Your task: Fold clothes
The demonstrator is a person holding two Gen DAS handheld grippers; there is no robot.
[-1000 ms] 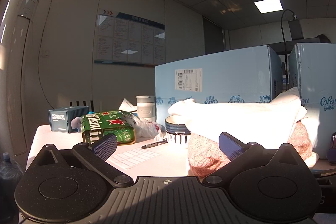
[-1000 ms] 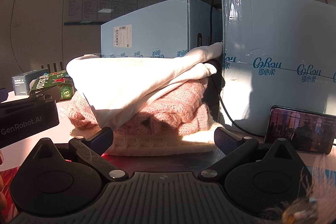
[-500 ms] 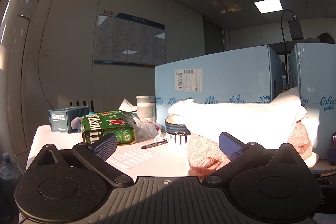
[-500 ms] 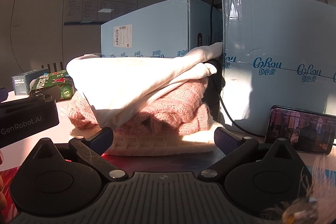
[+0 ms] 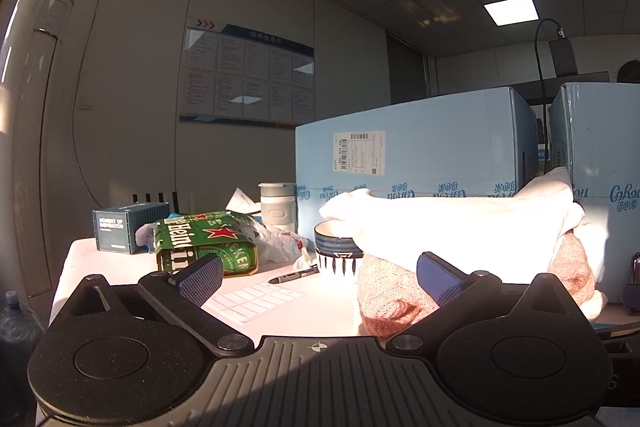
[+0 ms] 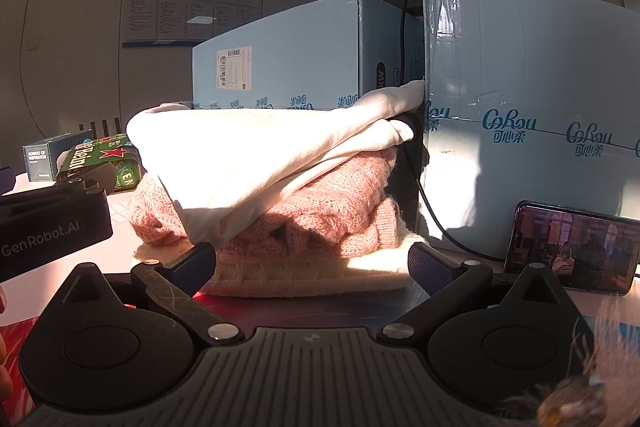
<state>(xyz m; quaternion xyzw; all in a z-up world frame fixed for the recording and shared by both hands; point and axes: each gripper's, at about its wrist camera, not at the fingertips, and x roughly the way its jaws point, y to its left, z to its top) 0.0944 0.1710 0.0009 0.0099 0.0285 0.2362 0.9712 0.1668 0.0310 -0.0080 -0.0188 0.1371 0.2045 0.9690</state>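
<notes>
Folded stack on the white tabletop: cream smooth-fabric garment on top, pink knitted sweater beneath, pale cream knit at the bottom, pressed against the light blue cardboard boxes. Left gripper spread wide, fingers released, holding nothing, pointed at the stack's left end. Right gripper likewise parted and empty, just before the stack. Striped ceramic bowl tucked beside the pile.

We see our left gripper held wide apart and empty above the white table; right of it a cream garment tops a pink sweater; a striped bowl stands just beside.
</notes>
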